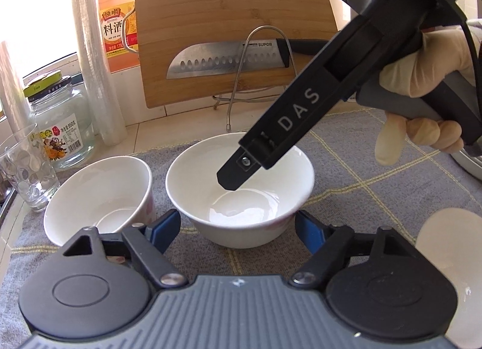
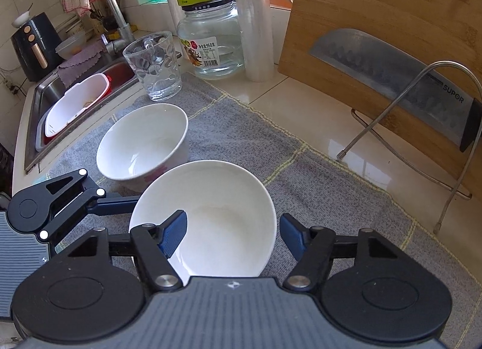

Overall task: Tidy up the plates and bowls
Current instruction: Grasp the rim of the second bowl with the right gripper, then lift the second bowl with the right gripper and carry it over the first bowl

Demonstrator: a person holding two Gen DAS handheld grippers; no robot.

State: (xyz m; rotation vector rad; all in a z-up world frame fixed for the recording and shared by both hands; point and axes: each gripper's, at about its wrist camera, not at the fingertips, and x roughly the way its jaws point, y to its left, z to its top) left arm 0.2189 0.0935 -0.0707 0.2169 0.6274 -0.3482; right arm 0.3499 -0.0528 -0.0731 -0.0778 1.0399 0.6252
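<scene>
While the left fingers [image 1: 164,230] sit clamped across the outside of the bowl [image 1: 247,210], one blue pad on each flank, I can see the right fingers [image 2: 173,234] standing apart over its rim. In the right wrist view one right pad hangs inside the bowl and the other just outside the wall, with a thin gap at the rim. I see no pad pressing there. From the left wrist view the right finger dips steeply into the bowl, and a gloved hand [image 1: 421,78] holds that tool.

Room is tight on one side. A second bowl [image 1: 99,198] stands just beside the left pad, near the bowl but apart from it. Beyond it a glass [image 1: 27,174] and a jar [image 1: 63,126] crowd the corner of the grey cloth [image 1: 361,168]. Past the bowl the cloth ends and bare desk [image 2: 301,102] runs to a wire rack [image 1: 238,78] that props a board [image 1: 235,2] and a knife [image 1: 229,61]. To the right of the bowl the cloth lies open. A white dish edge [image 1: 446,243] shows at the frame's right border; I cannot tell what it is.

The bowl stands upright on the cloth, centred between the left fingers, its right wall between the right ones.
</scene>
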